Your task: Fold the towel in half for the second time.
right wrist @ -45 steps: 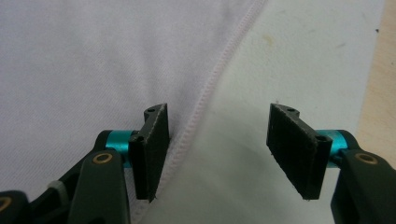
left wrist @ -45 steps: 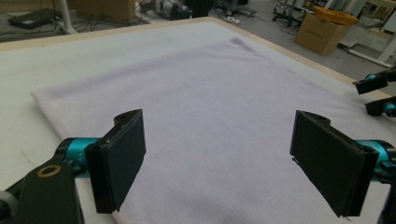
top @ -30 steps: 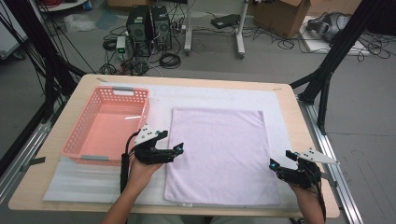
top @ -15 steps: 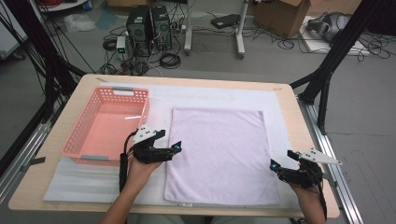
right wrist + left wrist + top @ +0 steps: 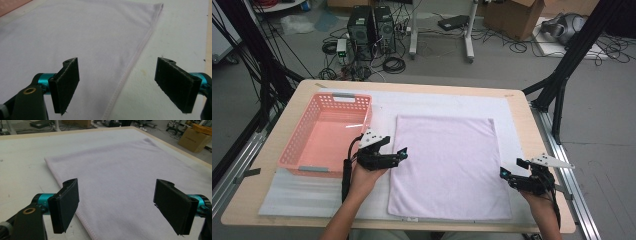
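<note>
A pale lilac towel lies flat on the white mat in the middle of the table. My left gripper hovers at the towel's left edge, open, nothing between its jaws. In the left gripper view the towel stretches ahead, and its hemmed left edge runs in between the wide-apart jaws of the left gripper. My right gripper sits at the towel's right edge near the front corner, also open. In the right gripper view the towel lies to the left, its hem passing between the jaws of the right gripper.
A pink plastic basket stands left of the towel, close behind my left hand. The white foam mat covers most of the wooden table. Beyond the far edge the floor holds computers, cables and boxes.
Both grippers have crept slightly forward along the towel's side edges. Their jaws stay open and the towel has not moved.
</note>
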`<state>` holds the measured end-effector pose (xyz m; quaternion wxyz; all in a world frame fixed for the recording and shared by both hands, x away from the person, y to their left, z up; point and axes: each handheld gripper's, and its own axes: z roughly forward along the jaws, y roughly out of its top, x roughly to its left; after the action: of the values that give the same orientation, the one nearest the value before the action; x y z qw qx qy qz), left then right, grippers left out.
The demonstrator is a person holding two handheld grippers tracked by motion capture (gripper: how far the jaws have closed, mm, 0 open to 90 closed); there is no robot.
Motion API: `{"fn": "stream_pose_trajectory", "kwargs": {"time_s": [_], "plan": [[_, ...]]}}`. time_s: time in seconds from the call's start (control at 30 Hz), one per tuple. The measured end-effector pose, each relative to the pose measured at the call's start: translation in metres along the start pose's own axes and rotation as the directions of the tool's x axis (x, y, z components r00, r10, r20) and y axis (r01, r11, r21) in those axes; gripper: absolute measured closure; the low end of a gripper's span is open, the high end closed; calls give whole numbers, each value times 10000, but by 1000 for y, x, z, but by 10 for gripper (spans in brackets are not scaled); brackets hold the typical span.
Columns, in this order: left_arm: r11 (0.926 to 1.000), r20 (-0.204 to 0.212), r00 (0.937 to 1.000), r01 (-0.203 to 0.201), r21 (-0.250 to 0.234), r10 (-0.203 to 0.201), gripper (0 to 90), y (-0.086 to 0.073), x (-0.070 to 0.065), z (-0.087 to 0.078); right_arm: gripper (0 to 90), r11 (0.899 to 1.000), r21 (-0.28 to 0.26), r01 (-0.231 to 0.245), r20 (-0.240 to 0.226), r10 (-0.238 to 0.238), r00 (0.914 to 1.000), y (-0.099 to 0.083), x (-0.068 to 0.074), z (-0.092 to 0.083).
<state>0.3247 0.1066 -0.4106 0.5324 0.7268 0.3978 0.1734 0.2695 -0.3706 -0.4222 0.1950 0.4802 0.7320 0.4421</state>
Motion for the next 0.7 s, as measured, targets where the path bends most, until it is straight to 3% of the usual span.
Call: {"fn": "stream_pose_trajectory", "kwargs": {"time_s": [0.13, 0.23, 0.33, 0.53, 0.63, 0.7], "plan": [[9998, -251, 9996, 94, 184, -89, 210, 9, 5, 9, 183, 9996, 223, 169, 45, -170, 9998, 14, 1, 14], [9983, -276, 9988, 413, 415, -402, 216, 12, 8, 19, 178, 9992, 365, 139, 17, -140, 9999, 25, 0, 25], [9952, -347, 9983, 506, 833, -479, 224, 14, 10, 30, 178, 9987, 498, -93, 80, 89, 9999, 35, -2, 37], [9904, -949, 9929, 828, 1105, -724, 277, 16, 21, 52, 189, 9966, 620, -538, 436, 512, 9977, 52, -14, 58], [9869, -1061, 9892, 1132, 1145, -1012, 299, 17, 27, 63, 214, 9912, 787, -1062, 624, 1014, 9929, 55, -24, 66], [9825, -1206, 9872, 1210, 1417, -1041, 301, 16, 31, 69, 247, 9873, 940, -1280, 486, 1238, 9911, 54, -30, 69]]}}
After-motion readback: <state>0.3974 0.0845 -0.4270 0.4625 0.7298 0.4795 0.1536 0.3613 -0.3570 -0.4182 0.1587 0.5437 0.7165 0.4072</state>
